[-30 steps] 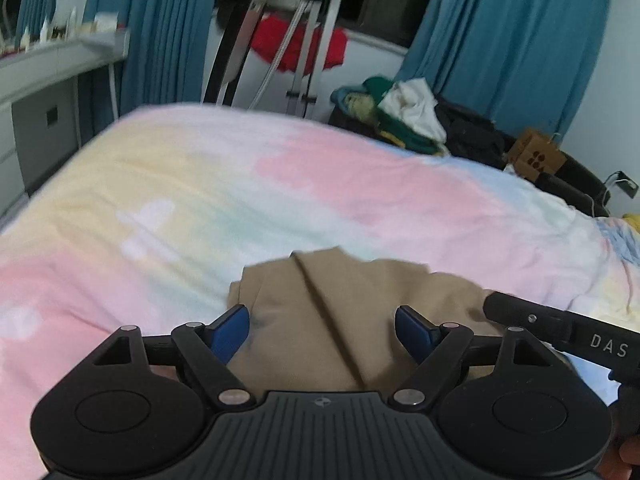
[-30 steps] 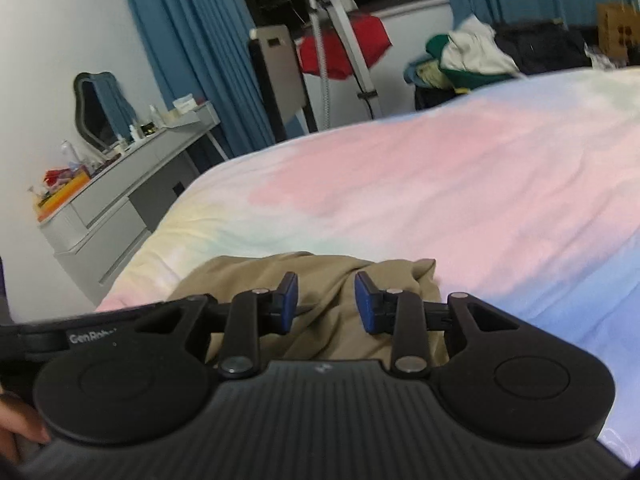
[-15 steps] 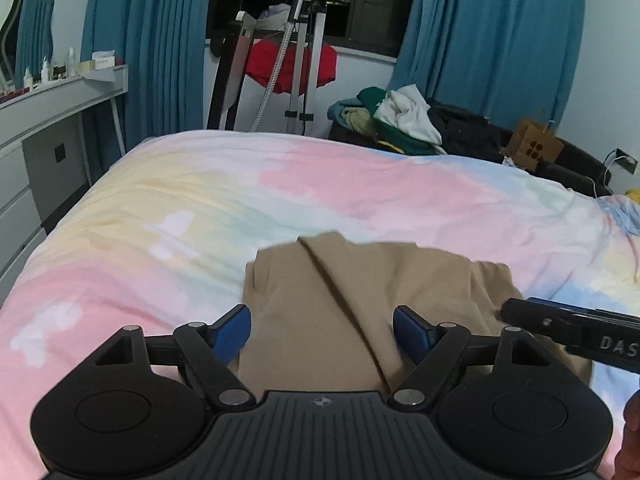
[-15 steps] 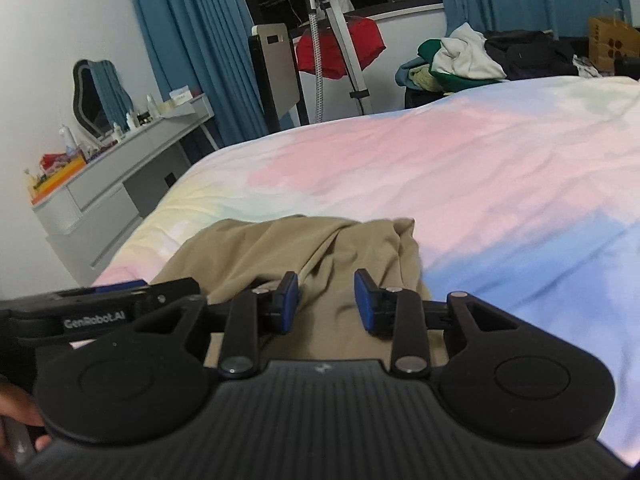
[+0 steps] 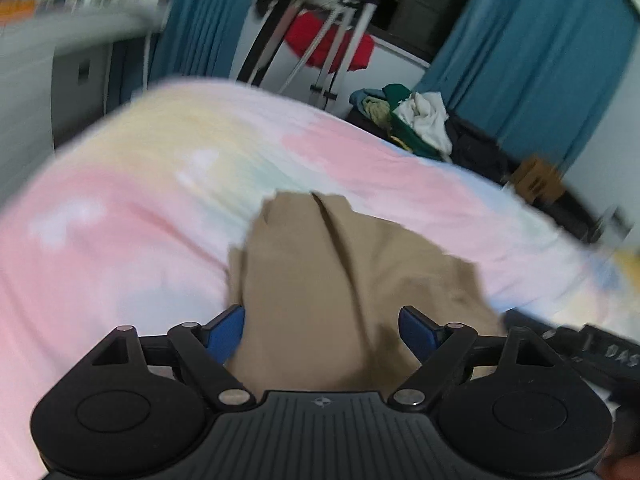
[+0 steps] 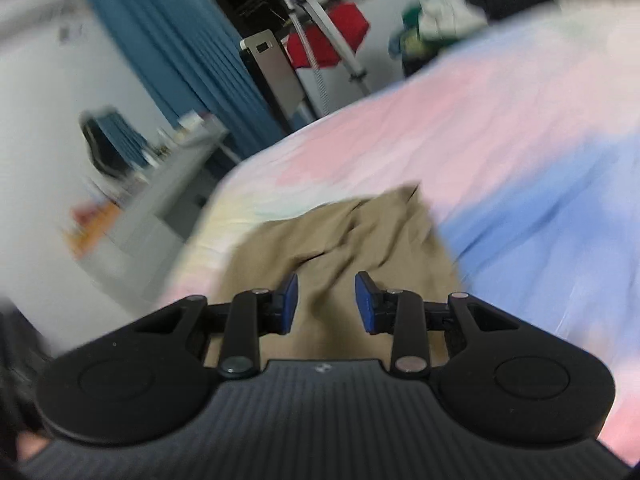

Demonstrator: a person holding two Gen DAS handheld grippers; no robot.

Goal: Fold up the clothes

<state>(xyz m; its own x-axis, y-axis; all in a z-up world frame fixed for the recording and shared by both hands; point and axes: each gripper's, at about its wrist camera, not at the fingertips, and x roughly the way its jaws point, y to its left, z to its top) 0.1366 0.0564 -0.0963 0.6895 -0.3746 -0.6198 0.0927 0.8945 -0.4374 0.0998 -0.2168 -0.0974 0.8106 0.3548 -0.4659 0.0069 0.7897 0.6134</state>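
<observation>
A tan garment lies partly folded and creased on the pastel bedspread. It also shows in the right wrist view. My left gripper is wide open just above the garment's near edge, holding nothing. My right gripper is open with a narrower gap, over the near part of the garment, holding nothing. The right gripper's body shows at the lower right of the left wrist view. Both views are blurred by motion.
A pile of clothes lies beyond the bed's far edge. A stand with a red item and blue curtains stand behind. A grey dresser with a mirror is left of the bed. A cardboard box sits at far right.
Both grippers have swung and tilted, so the views are blurred. The left view rolled clockwise and the right view rolled counter-clockwise. Both sets of jaws stay open. The garment lies as before.
</observation>
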